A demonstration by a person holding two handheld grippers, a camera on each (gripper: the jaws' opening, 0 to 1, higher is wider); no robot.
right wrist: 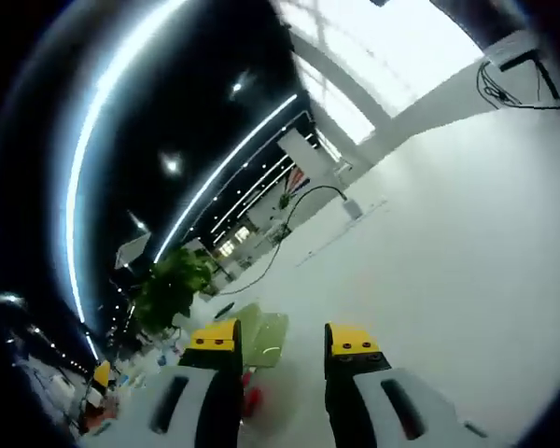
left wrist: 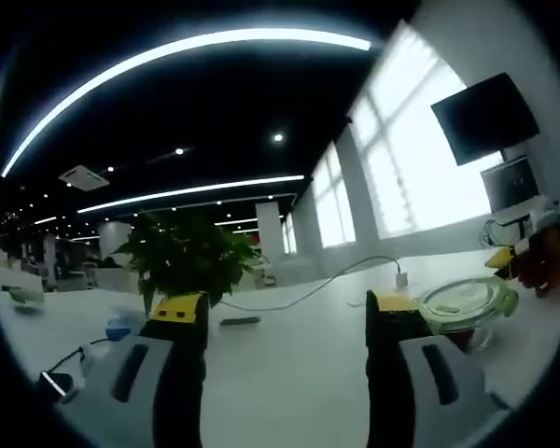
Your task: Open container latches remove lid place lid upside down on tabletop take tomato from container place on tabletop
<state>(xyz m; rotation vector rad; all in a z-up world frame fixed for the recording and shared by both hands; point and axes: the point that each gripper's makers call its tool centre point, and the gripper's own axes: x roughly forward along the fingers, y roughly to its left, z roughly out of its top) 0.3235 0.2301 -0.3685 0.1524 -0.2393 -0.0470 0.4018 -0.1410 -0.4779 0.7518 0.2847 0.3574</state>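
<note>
Container sits on the white tabletop with its lid on, so every step looks undone. Left gripper hangs released just beside it. Right gripper is also released, empty, near it.

An open-plan office: long white desks, wall monitor (ceiling strip lights).

white tabletop, green-latched clear container, green plant, yellow-tipped black left tool.
</note>
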